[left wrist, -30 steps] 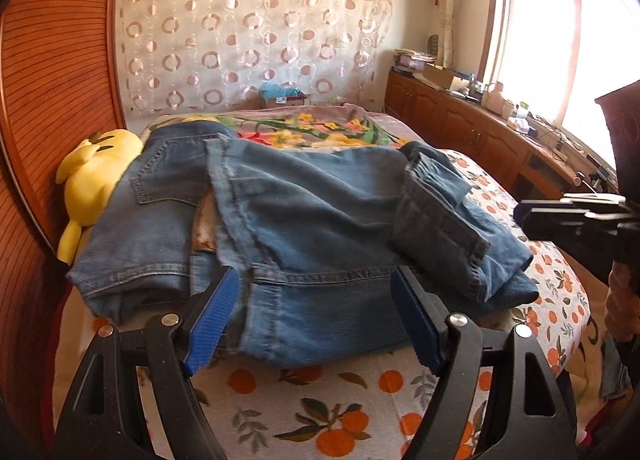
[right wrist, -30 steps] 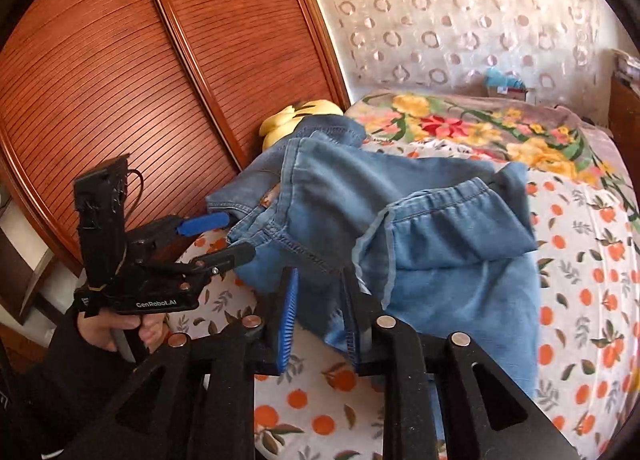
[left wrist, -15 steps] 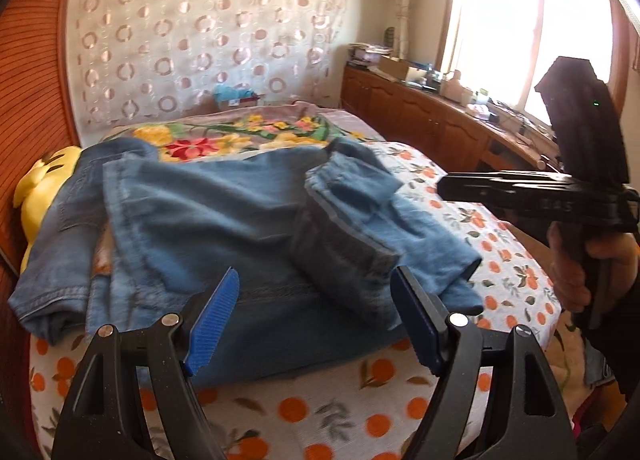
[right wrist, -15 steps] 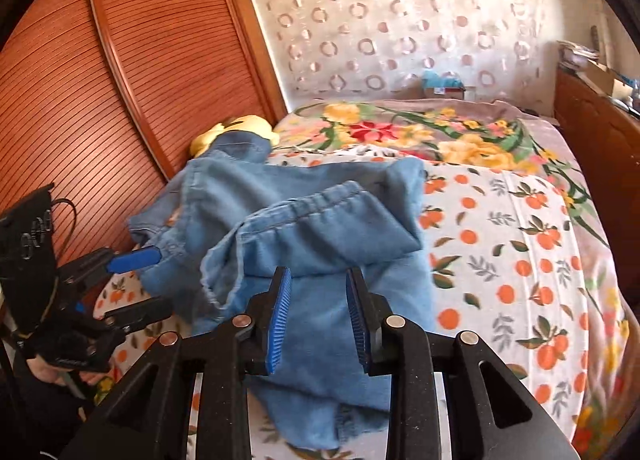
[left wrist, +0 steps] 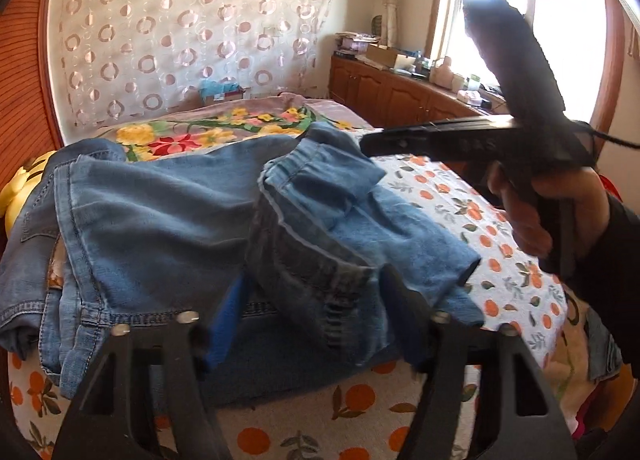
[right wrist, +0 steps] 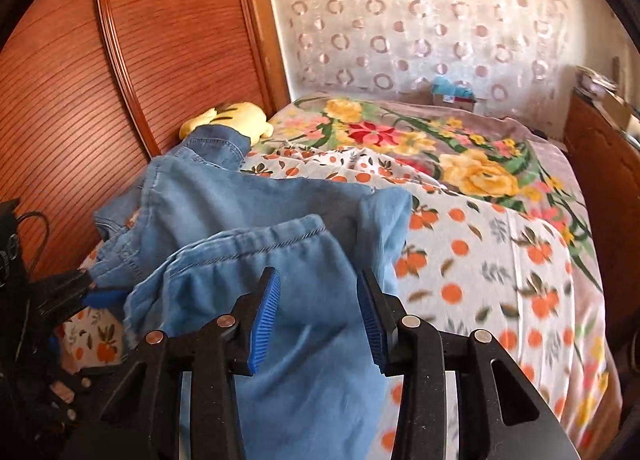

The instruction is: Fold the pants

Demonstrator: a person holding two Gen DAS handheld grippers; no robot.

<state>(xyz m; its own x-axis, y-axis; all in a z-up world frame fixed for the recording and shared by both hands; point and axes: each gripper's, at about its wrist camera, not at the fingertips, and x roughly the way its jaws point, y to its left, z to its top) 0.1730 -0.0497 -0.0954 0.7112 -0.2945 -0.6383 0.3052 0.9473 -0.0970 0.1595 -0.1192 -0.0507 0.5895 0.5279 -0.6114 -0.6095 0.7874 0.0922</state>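
Folding partly done: jeans [left wrist: 160,219] lie across the near end of the bed [right wrist: 500,260], legs doubled back over the body so the hems sit in a loose hump at near right. Layers are skewed, edges unmatched, waistband end trailing left toward the wardrobe. Judged: at least 1 more fold plus squaring remains.

Left gripper [left wrist: 312,312]: jaws have just been closing around the hem hump; cloth sits between them, but blur hides whether the pads press it, so grip cannot be told.
Right gripper [right wrist: 318,308]: jaws have just been opening, released, denim lying beneath and between them, untouched by the pads.

Surroundings: yellow plush toy [right wrist: 236,119] at far left, touching the jeans' far end; floral blanket [right wrist: 460,147] beyond; wooden cabinets [left wrist: 400,95] at right. Grippers work close together; plush may catch the waistband.
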